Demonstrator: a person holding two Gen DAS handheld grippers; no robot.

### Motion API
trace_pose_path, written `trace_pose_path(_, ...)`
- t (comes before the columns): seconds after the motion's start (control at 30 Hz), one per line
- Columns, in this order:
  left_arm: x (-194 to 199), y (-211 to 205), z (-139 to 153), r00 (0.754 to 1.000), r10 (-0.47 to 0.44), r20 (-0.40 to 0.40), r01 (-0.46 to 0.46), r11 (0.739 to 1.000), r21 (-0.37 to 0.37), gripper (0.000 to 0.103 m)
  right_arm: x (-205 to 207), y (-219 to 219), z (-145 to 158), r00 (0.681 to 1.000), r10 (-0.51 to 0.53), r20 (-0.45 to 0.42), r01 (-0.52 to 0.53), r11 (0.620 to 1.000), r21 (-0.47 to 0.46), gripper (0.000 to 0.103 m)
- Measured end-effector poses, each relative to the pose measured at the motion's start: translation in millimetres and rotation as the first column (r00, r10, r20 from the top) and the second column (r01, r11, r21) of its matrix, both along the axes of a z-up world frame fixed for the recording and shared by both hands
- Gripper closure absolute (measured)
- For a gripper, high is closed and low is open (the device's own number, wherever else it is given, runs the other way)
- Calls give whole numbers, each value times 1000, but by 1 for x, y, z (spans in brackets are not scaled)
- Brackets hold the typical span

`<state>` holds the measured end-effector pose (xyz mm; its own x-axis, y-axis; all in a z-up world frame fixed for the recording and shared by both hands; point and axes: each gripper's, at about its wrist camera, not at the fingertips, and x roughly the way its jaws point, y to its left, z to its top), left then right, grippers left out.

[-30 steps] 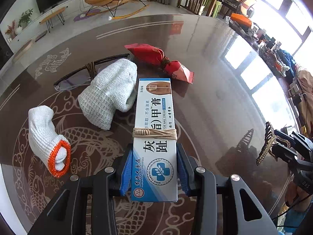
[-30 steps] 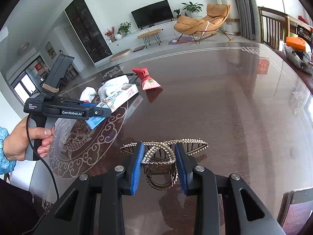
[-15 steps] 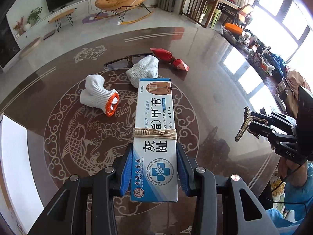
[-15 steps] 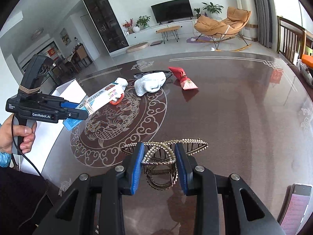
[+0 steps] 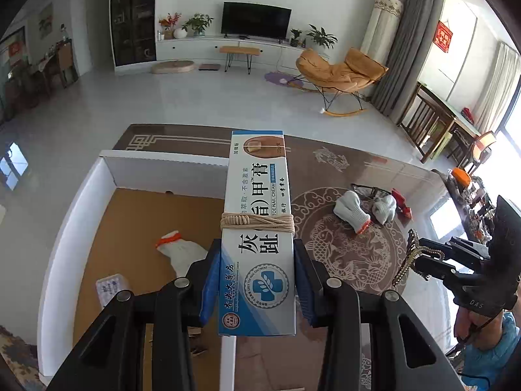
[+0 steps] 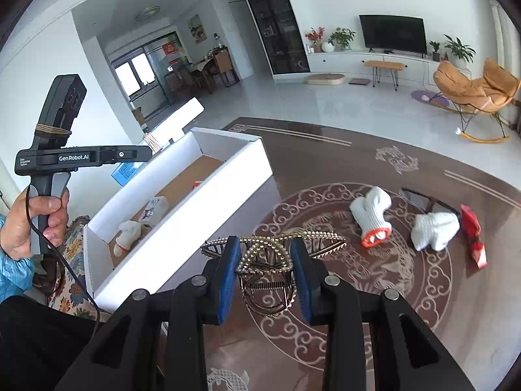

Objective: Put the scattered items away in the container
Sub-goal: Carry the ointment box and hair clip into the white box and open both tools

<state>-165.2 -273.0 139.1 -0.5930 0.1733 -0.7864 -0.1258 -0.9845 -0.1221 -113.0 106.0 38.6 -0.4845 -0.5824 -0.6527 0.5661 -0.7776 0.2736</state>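
- Left gripper [image 5: 257,280]: blue pads clamped on both long sides of a blue-and-white ointment box [image 5: 257,228], held over the near wall of the white container [image 5: 65,215].
- Ointment box print, legible: "TOE NAIL CREAM", large characters "灰趾" and "甲膏", a round seal with a blue cross and the words "GREY TOE OINTMENT" partly readable. Beige twine is wound around its middle.
- Right gripper [image 6: 263,273]: blue pads closed on a pearl-studded hair claw [image 6: 267,254], held above the brown patterned table [image 6: 325,150]; its spring coil shows between the pads.
- Left gripper body in the right wrist view reads "GenRobot.AI" on its side; smaller text beside it is too small to read. A person's hand [image 6: 35,224] grips the handle; a blue sleeve shows.
- Right gripper body in the left wrist view carries the letters "DAS".
- Container: white walls, cardboard-brown floor, standing at the table's edge. Inside: a white glove with orange cuff [image 5: 182,251] and a small printed packet [image 5: 110,286]; print unreadable.
- On the table, well apart from the container: a white glove with orange cuff [image 6: 371,218], a second white glove [image 6: 433,229], dark-framed glasses [image 6: 423,200] just behind them, and a red pouch [image 6: 473,234] beside the second glove.
- Red hanging on the far wall: characters not legible.
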Motion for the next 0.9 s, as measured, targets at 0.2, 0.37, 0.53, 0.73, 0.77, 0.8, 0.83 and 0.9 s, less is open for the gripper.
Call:
trace_pose_path(0.2, -12, -107, -34, 983, 181, 37, -178, 982, -68, 62, -30, -167, 31, 978, 207, -19, -208, 977, -42, 70)
trace_pose_path(0.37, -37, -147, -83, 968, 237, 84, -231, 970, -74, 62, -39, -282, -8, 937, 347, 42, -348, 937, 27, 70)
trace_pose_path(0.53, -67, -153, -125, 965, 231, 125, -223, 972, -77, 62, -49, -339, -65, 910, 407, 77, -414, 900, 135, 70)
trace_pose_path(0.73, -81, -147, -169, 936, 279, 215, -245, 954, -174, 32, -66, -355, -103, 908, 384, 170, -411, 894, 180, 41)
trace_pose_path(0.77, -78, -147, -171, 934, 293, 206, -254, 947, -195, 12, -64, -353, -103, 908, 385, 163, -411, 893, 181, 37)
trace_pose_path(0.8, -74, -147, -170, 935, 298, 193, -261, 946, -195, 10, -61, -349, -101, 909, 388, 150, -410, 895, 176, 37)
trace_pose_path(0.83, -70, -147, -167, 936, 299, 186, -266, 946, -183, 10, -53, -342, -94, 910, 392, 137, -410, 898, 157, 37)
trace_pose_path(0.9, -62, -142, -155, 941, 298, 163, -271, 948, -169, 10, -42, -326, -83, 914, 387, 119, -400, 910, 108, 37)
